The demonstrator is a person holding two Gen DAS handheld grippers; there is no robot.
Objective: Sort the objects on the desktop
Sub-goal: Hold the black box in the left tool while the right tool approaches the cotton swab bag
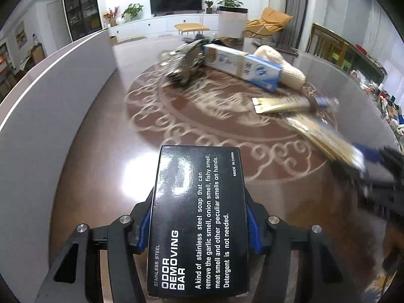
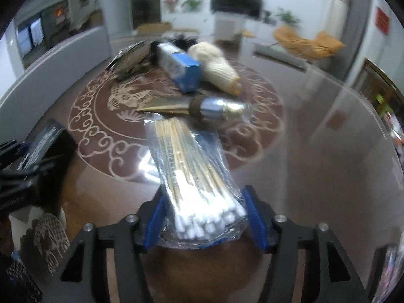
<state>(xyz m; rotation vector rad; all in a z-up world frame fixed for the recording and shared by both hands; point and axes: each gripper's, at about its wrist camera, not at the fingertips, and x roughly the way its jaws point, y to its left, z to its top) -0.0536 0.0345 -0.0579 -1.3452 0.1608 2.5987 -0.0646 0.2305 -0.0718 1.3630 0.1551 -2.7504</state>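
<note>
Black box (image 1: 198, 219) in left gripper (image 1: 198, 223); swabs (image 2: 199, 189) in right gripper (image 2: 205, 223)

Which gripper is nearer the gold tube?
Right. The right gripper, holding the cotton swab bag, sits just short of the gold tube; the left gripper is farther back.

free: bare table (image 1: 101, 151) left | blocked: blue box (image 1: 242, 64), gold tube (image 1: 282, 104)
</note>
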